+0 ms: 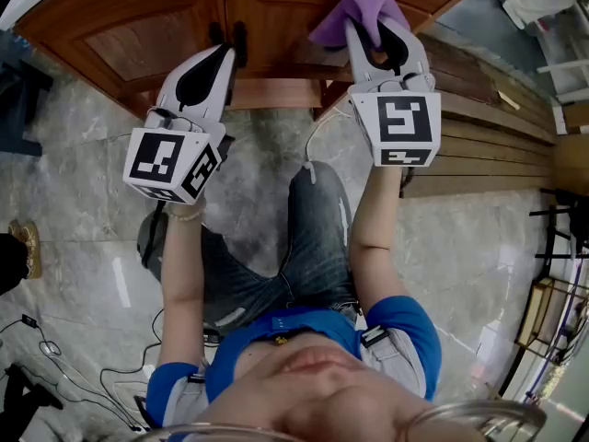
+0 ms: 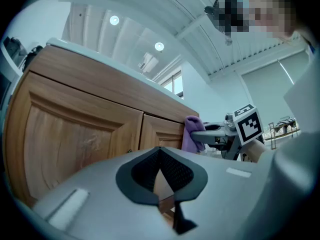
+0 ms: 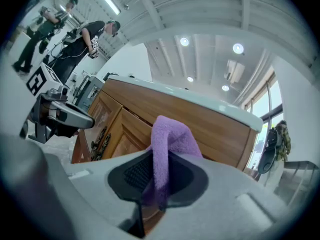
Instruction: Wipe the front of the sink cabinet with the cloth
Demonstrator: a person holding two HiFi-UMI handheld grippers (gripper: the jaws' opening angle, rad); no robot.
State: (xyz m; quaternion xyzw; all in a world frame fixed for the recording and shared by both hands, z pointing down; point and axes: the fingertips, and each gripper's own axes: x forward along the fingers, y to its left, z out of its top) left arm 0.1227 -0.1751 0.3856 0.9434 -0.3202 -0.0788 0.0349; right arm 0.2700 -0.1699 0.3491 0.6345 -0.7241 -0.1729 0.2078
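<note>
Cloth, purple and bunched, is pinched between the closed jaws of the right gripper, its loose end flopping over their tips (the right gripper view shows the fold running down between the pads). It sits up against the right door of the sink cabinet, high on the panel and right of the two dark handles at the centre. Left gripper hovers close to those handles, jaws drawn together at the tips with nothing between them. A person in jeans holds both over the grey marble floor; wooden decking lies at the right
</note>
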